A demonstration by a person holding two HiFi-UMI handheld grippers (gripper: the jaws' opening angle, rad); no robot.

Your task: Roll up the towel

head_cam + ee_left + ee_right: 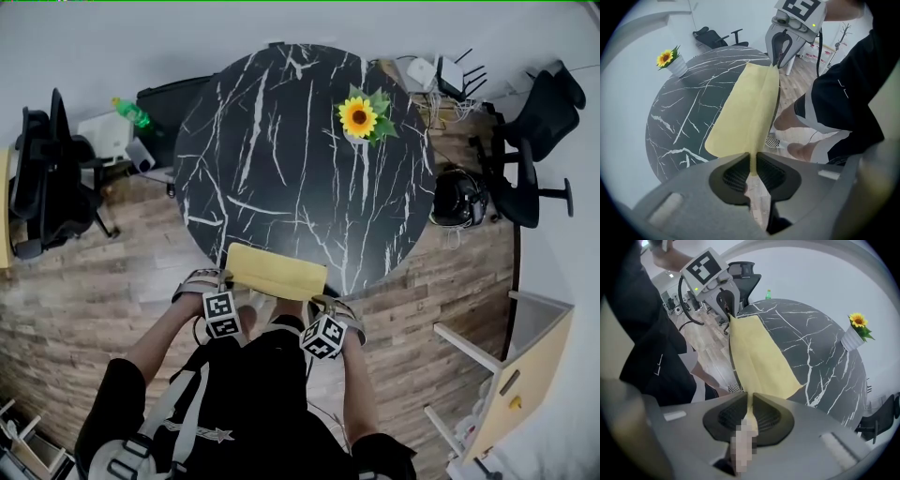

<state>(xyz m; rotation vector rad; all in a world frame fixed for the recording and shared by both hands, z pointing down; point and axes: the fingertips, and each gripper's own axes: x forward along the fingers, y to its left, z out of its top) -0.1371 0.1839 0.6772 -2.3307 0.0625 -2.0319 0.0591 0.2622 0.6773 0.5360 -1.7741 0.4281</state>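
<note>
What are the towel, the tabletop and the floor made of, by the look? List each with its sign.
Yellow towel: thin soft cloth, matte; it creases and sags limply. Round tabletop: black marble or a marble-look laminate; white veins, faint sheen. Floor: wood planks or wood-look vinyl; brown grained strips.

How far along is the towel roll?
Done: the left hand-held gripper and right hand-held gripper are each shut on one end of the yellow towel's near edge. In hand: that edge is held stretched between them at the marble table's rim, with the rest of the towel lying on the top. Left: all the rolling; no turn of the towel shows yet.
</note>
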